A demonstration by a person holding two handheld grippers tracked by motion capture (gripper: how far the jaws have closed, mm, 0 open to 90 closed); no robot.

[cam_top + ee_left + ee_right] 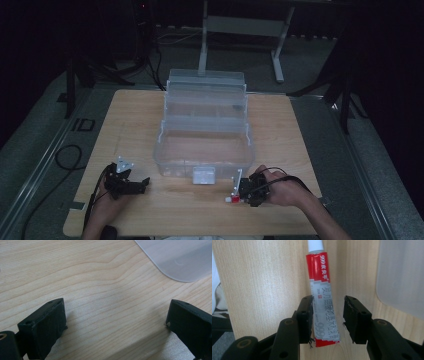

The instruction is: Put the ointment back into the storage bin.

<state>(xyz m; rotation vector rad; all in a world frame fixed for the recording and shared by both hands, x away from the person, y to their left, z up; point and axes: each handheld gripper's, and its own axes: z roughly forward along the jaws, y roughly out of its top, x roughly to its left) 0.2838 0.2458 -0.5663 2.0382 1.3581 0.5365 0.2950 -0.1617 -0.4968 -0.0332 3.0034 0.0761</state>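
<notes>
Ointment tube (323, 298), red and silver with a white cap, lies flat on the worktop (135, 125) between the jaws of the right gripper (328, 317), which stand partly spread: the left-hand jaw in the right gripper view sits against the tube's side, while a gap remains between the tube and the other jaw, so the tube is framed but not yet pinched. In the high view the right gripper (240, 192) rests near the front edge of the worktop, with the tube's red end (229, 199) showing at its tip, just in front of the clear plastic box (205, 140). That box stands open in the middle of the worktop, its tiered trays folded back and its main compartment apparently bare. The left gripper (115, 322) has its jaws spread wide over bare wood, holding nothing, with a corner of the box beyond; in the high view it (135, 186) rests left of the box. Judging from this, the work is at an early stage: the grasp is unfinished, and lifting the tube, probably into the box, would be left to do
</notes>
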